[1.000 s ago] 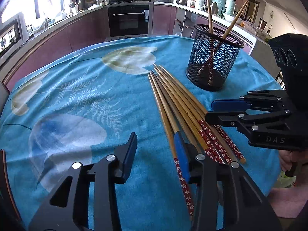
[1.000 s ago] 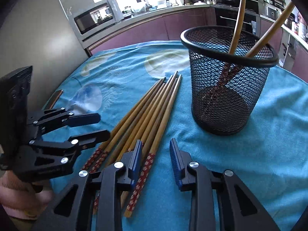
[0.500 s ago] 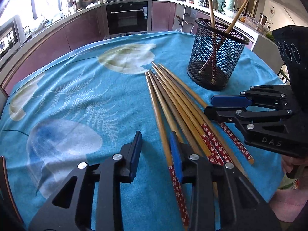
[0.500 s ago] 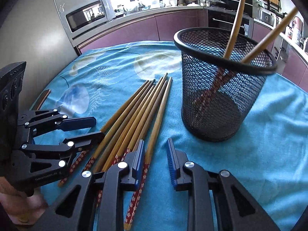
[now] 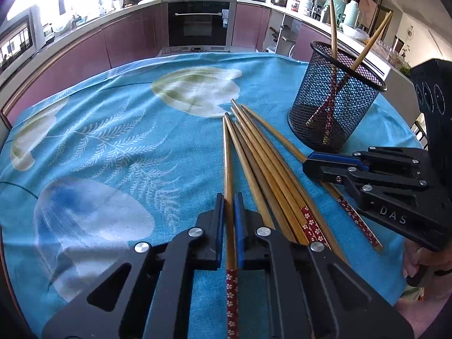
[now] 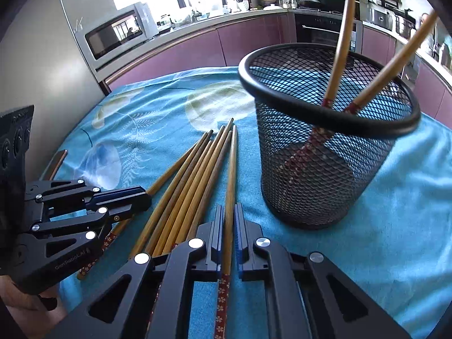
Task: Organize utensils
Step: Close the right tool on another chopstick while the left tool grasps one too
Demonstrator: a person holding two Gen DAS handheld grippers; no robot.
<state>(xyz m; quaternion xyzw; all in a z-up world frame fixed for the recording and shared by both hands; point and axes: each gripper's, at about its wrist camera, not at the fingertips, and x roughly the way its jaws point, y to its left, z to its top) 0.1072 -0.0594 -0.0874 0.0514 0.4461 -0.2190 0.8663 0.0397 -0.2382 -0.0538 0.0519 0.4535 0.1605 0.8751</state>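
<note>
Several wooden chopsticks [image 5: 265, 163] with red floral ends lie fanned on the blue cloth. My left gripper [image 5: 228, 197] has its jaws closing tight, pads pressing the leftmost chopstick [image 5: 227, 155] of the fan. My right gripper [image 6: 229, 209] is likewise closing, pinching the rightmost chopstick [image 6: 232, 163]. Both chopsticks still rest along the cloth. A black mesh holder [image 6: 325, 169] stands upright just right of the fan and holds two chopsticks leaning apart. Each view shows the other gripper at its side: the right gripper [image 5: 306, 165] and the left gripper [image 6: 148, 199].
The blue leaf-print tablecloth [image 5: 113, 147] covers a round table. Its far edge meets purple kitchen cabinets with an oven [image 5: 202, 25]. A microwave [image 6: 115, 34] sits on the counter at the left. A hand [image 5: 418, 262] grips the right tool's handle.
Both grippers were open beside the fan. Each has slid over an outer chopstick and its jaws have come together on it. The holder and the other chopsticks have not moved.
</note>
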